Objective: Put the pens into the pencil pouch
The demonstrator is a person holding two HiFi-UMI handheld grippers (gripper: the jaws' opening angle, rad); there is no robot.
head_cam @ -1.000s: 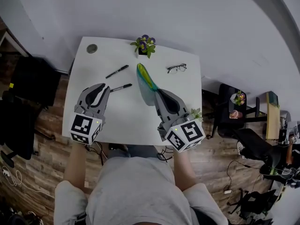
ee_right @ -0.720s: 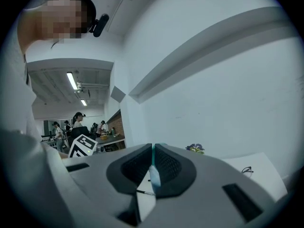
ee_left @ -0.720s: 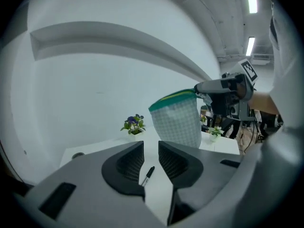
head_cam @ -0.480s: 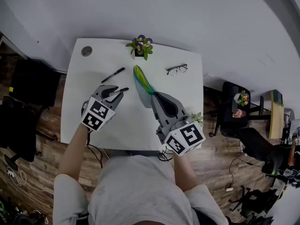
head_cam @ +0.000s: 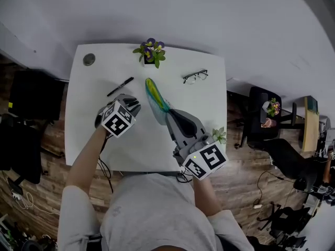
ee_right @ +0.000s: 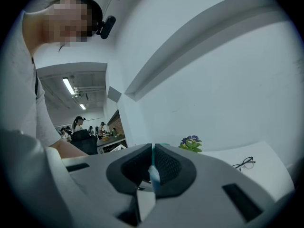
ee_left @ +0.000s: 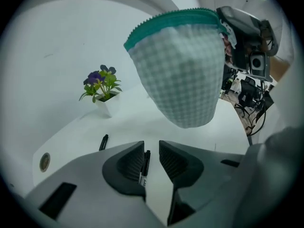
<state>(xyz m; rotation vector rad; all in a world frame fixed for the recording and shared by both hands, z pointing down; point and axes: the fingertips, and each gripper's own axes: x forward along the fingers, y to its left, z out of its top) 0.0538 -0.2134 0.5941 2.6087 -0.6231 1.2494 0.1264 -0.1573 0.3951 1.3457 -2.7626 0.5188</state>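
Observation:
My right gripper [head_cam: 168, 114] is shut on the edge of the teal-and-green pencil pouch [head_cam: 154, 94], holding it up above the white table [head_cam: 94, 140]. In the left gripper view the pouch [ee_left: 183, 70] hangs with its zipper rim uppermost. My left gripper [head_cam: 134, 103] is low over the table, its jaws a little apart. A black pen [ee_left: 146, 159] lies between them, against the left jaw; the head view hides it. A second black pen [head_cam: 120, 86] lies farther back on the table. In the right gripper view, teal fabric is pinched in my right gripper [ee_right: 153, 158].
A small potted plant [head_cam: 148, 51] stands at the table's back edge, with glasses [head_cam: 194, 76] to its right. A round grommet [head_cam: 89, 59] sits in the back left corner. Another small plant [head_cam: 218, 135] is at the table's right edge. Chairs stand beyond it.
My left gripper has moved right and forward over the nearer pen, which now lies between its jaws. The right gripper keeps the pouch up, hardly moved.

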